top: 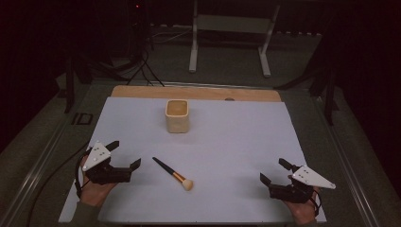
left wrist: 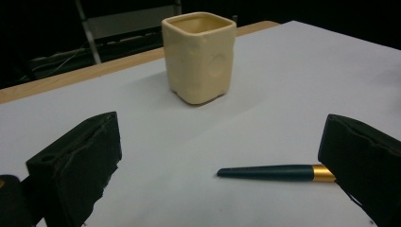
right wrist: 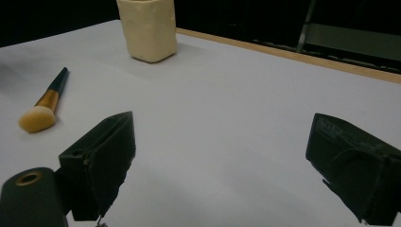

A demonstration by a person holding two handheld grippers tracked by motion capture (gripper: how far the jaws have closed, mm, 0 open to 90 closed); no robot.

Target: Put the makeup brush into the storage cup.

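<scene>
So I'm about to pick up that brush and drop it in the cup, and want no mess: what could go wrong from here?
The makeup brush lies flat on the white sheet, so jaws closing on its thin handle could slip or scrape the sheet. The cream cup stands free with a narrow mouth; a tilted brush could catch its rim and tip it. Both the left gripper and right gripper are open and apart from the brush.

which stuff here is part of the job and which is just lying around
Part of the job:
- makeup brush, lying flat on the white sheet
- cream cup, upright, farther back
- left gripper and right gripper, both open

Just lying about:
- white frame on the floor beyond the table
- black cables
</scene>
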